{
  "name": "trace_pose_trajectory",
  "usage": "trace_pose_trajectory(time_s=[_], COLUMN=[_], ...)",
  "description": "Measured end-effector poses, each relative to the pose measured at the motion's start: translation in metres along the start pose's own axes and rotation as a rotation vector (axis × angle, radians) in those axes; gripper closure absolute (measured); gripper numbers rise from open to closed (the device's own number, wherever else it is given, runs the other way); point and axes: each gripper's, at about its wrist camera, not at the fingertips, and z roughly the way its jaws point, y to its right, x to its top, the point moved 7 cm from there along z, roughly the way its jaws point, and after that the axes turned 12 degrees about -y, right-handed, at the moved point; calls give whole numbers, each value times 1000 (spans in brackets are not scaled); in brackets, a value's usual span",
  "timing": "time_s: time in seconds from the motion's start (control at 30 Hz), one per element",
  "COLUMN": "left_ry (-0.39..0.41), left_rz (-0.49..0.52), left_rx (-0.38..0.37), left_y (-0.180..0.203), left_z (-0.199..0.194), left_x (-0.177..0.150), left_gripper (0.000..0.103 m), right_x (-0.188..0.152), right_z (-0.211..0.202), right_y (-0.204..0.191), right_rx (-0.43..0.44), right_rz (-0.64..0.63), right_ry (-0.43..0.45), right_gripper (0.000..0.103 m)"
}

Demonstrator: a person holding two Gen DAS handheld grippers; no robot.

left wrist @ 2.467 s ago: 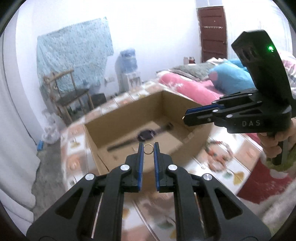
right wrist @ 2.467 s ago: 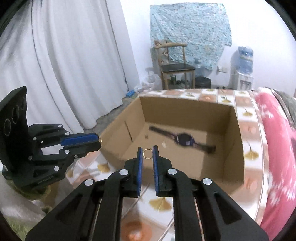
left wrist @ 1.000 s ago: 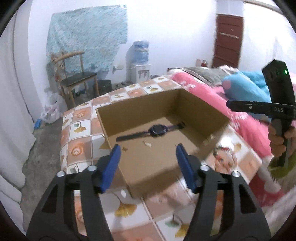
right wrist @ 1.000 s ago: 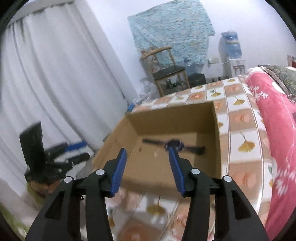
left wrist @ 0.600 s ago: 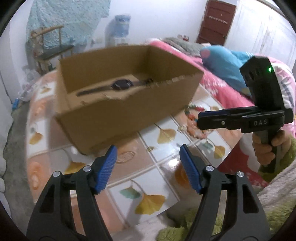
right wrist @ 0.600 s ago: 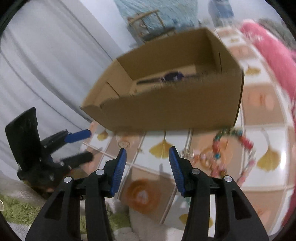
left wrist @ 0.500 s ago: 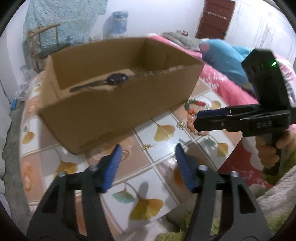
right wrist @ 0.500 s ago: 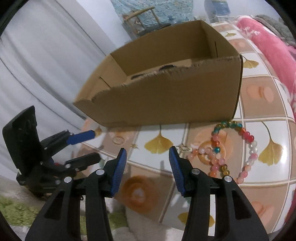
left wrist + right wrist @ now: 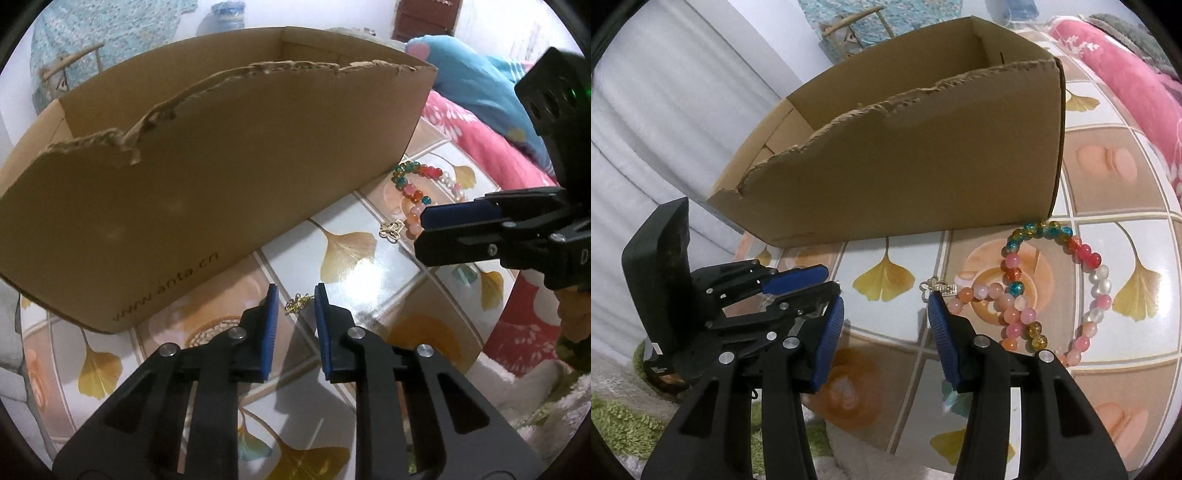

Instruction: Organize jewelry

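Two blue pads on the left gripper point(image 9: 294, 304) stand close together, and a tiny gold earring point(image 9: 297, 302) lies on the table right between their tips. The jaws have just been closing, but the pads do not squeeze the earring yet; a small gap shows on each side. The right gripper point(image 9: 885, 301) has its jaws apart with nothing between them. One of its tips is just beside a little silver charm point(image 9: 937, 287) lying on the table.

A moment ago both grippers were higher and looked down into the cardboard box point(image 9: 207, 177), where a watch lay. Now they are low, in front of the box wall, and the watch is hidden. The left jaws were wide then and are narrow now.

A bead bracelet point(image 9: 1052, 280) in pink, red, blue and yellow lies near the box corner, next to the charm. The table point(image 9: 347, 258) is shiny, with squares of yellow leaves and orange circles. Behind are a pink blanket point(image 9: 1126, 81), a blue pillow point(image 9: 476, 77), a white curtain point(image 9: 657, 110) and a wooden chair point(image 9: 857, 26).
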Motion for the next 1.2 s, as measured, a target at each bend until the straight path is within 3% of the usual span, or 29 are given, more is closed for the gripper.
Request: trace_pose_trajectory(time_s=[0.1, 0.57, 0.73, 0.87, 1.2], left_ry=[-1, -4, -3, 0, 2], left_rz=[18, 20, 13, 9, 7], left_rx=[14, 27, 28, 27, 23], left_y=[2, 0, -2, -3, -4], left_z=[1, -3, -4, -3, -1], left_x=[0, -6, -9, -10, -10], left_gripper=[98, 99, 99, 99, 99], right_x=[1, -14, -7, 0, 12], right_z=[1, 16, 13, 6, 31], right_y=[3, -3, 15, 33, -19], right_rx=[-2, -14, -149, -152, -295], right_rz=[10, -19, 15, 86, -145], right_ry=[1, -74, -46, -17, -12], right_gripper=[56, 58, 58, 58, 71])
